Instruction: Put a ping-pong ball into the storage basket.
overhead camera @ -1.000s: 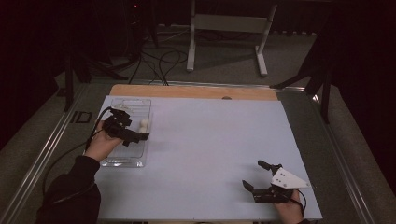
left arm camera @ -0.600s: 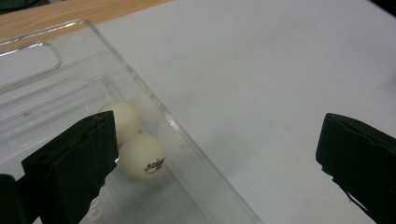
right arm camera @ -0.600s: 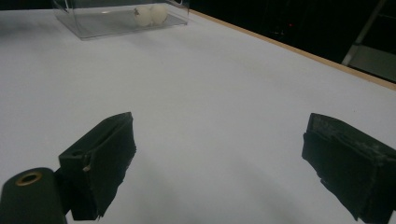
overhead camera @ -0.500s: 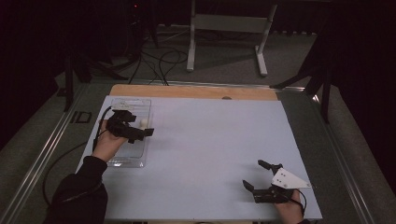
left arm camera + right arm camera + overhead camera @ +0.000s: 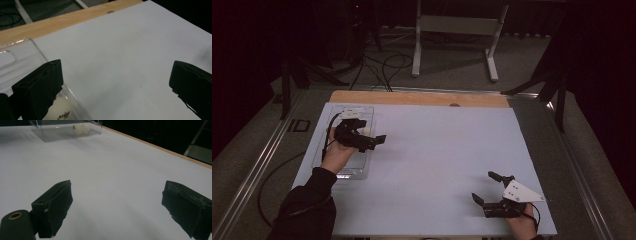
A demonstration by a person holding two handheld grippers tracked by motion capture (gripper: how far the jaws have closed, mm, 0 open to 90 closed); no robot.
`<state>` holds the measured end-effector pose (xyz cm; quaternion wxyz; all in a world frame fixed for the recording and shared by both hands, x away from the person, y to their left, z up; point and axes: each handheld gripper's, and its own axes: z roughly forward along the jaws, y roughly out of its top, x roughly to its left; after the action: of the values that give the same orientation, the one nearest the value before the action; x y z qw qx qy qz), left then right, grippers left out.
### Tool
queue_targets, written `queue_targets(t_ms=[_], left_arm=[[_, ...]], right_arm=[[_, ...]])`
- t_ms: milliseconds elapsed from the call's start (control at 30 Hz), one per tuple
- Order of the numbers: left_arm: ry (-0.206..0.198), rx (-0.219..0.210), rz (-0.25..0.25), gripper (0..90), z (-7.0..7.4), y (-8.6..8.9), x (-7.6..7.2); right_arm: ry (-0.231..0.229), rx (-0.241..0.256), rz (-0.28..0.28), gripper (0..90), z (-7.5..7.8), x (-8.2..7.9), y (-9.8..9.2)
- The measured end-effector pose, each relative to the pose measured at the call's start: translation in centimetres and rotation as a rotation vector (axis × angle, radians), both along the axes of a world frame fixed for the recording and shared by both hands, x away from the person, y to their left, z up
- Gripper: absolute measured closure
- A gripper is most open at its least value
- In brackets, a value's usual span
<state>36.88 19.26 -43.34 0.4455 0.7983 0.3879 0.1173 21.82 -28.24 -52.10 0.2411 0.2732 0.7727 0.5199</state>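
Table [image 5: 432, 165]: white top, wooden strip along far edge at 12 o'clock; bears everything listed below.
Clear tray [image 5: 343, 170]: transparent plastic, flat on the white top at about 9 o'clock, long side running near to far; rim seen in left gripper view [image 5: 27, 50] and, far off, in right gripper view [image 5: 57, 135].
Left gripper [image 5: 374, 141]: held above the tray's right edge, tips pointing toward 3 o'clock and out over bare white top; jaws wide apart, nothing between them.
Right gripper [image 5: 492, 187]: at about 5 o'clock near the front edge, well apart from the tray; grey three-cornered plate on top; tips pointing toward 10 o'clock; jaws spread wide, gap empty.
White balls [image 5: 81, 128]: two small round pieces, touching each other, inside the tray toward its far part; one, with dark print, showing through the tray wall just beside the left jaw in left gripper view [image 5: 60, 110].
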Motion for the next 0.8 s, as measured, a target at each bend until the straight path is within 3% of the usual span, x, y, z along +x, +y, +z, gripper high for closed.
queue_targets(t_ms=[800], left_arm=[[-0.056,-0.021,-0.082,0.0,0.6,-4.3,-0.7]], right_arm=[[0.005,0.004,0.008,9.2,-0.1,0.0,0.0]])
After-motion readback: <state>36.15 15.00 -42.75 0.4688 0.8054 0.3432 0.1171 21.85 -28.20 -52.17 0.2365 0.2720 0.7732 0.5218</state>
